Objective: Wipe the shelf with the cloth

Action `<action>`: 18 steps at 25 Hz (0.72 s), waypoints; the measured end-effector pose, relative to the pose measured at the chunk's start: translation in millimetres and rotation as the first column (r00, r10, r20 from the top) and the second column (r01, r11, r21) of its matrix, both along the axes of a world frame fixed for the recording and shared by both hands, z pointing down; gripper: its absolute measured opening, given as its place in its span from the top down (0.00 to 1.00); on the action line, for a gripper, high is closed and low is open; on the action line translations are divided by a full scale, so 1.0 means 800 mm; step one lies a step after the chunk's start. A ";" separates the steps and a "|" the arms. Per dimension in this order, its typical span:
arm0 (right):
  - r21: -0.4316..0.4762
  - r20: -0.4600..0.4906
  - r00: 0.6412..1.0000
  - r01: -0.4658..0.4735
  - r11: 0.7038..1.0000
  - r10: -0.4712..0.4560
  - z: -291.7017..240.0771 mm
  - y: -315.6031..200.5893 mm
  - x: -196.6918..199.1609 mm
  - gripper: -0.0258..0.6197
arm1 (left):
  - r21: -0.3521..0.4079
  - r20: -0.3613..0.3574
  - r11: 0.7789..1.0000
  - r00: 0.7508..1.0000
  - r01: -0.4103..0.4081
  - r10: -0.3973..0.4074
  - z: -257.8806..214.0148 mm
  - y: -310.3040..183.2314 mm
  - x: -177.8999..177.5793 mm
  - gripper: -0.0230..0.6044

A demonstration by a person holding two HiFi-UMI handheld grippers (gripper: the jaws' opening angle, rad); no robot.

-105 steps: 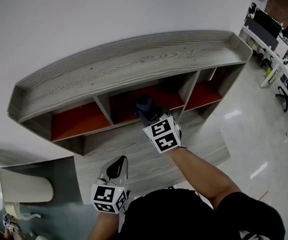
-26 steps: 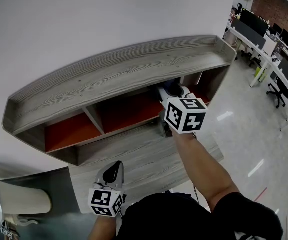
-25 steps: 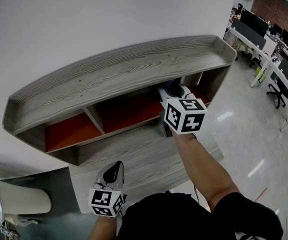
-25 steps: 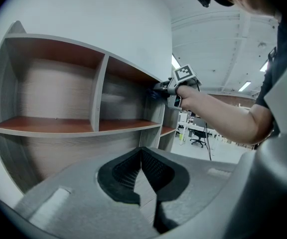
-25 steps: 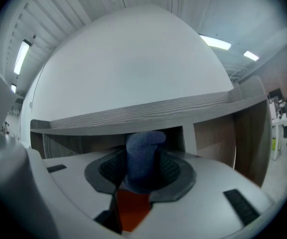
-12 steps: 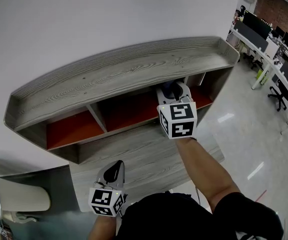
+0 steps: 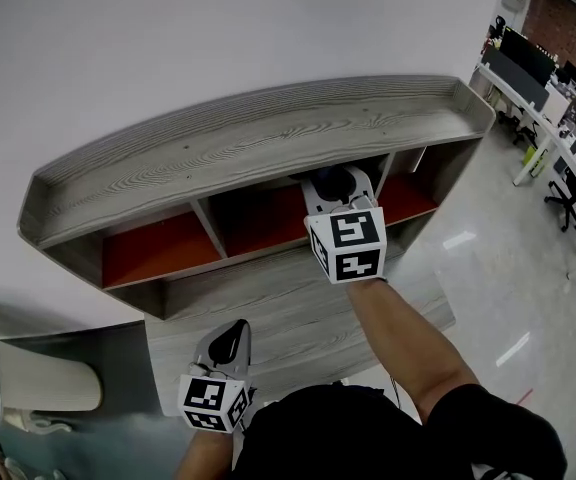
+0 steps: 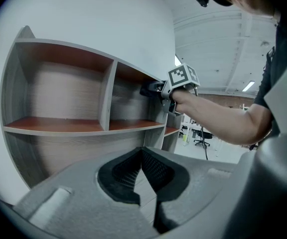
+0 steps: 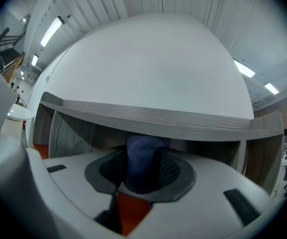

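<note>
White wall (image 7: 168, 48) is seen behind a grey wood-grain shelf (image 7: 218, 158), whose long top board has a raised lip and whose open front is split by two upright dividers into three compartments with red-orange boards. Pale glossy floor (image 7: 508, 268) is seen to the right, with office desks and chairs (image 7: 558, 88) further back.

The right tongs (image 7: 336, 186) are held out at the front of the shelf, just under the top board, near the divider between the middle and the right compartments. In the right gripper view the right tongs (image 9: 141, 176) are closed on a dark blue cloth (image 9: 142, 158), which is bunched between the pads and stands up towards the underside of the top board; whether the board is touched cannot be told. From the head view only a small dark part of the cloth (image 7: 335, 178) is seen past the marker cube (image 7: 348, 245), with the person's forearm (image 7: 398, 328) stretched out behind it. From the left gripper view the same tongs (image 8: 152, 89) are seen high in the opening, beside the divider.

The left tongs (image 7: 230, 336) are held low, close to the person's body and well apart from the cloth, in front of the lower part of the shelf. In the left gripper view the left tongs (image 8: 142, 156) are pressed together at the tips, and nothing is held between them.
</note>
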State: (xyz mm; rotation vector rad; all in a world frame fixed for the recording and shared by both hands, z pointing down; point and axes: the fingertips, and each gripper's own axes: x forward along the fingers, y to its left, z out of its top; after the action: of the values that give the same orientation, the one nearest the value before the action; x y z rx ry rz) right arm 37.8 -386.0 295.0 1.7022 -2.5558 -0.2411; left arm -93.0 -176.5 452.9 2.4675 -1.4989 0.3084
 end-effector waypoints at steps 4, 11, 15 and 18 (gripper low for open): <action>-0.002 0.003 1.000 0.024 1.000 -0.024 -0.001 0.003 -0.019 0.74 | 0.000 0.000 1.000 1.000 0.018 -0.018 -0.001 0.004 -0.009 0.95; -0.002 0.003 0.998 0.069 0.998 -0.069 -0.001 0.009 -0.054 0.74 | -0.002 -0.003 0.999 0.999 0.045 -0.045 0.000 0.010 -0.025 0.95; -0.001 -0.003 0.995 0.095 0.995 -0.095 -0.002 0.015 -0.074 0.74 | -0.001 -0.004 0.998 0.998 0.058 -0.058 0.000 0.013 -0.033 0.95; 0.003 -0.013 0.994 0.112 0.994 -0.112 -0.002 0.018 -0.087 0.74 | -0.003 -0.005 0.998 0.998 0.067 -0.067 0.001 0.015 -0.038 0.95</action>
State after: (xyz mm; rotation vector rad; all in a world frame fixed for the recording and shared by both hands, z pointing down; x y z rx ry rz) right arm -31.4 -371.9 293.5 1.5556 -2.6462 -0.2621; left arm -123.1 -164.5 454.0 2.4081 -1.5743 0.2914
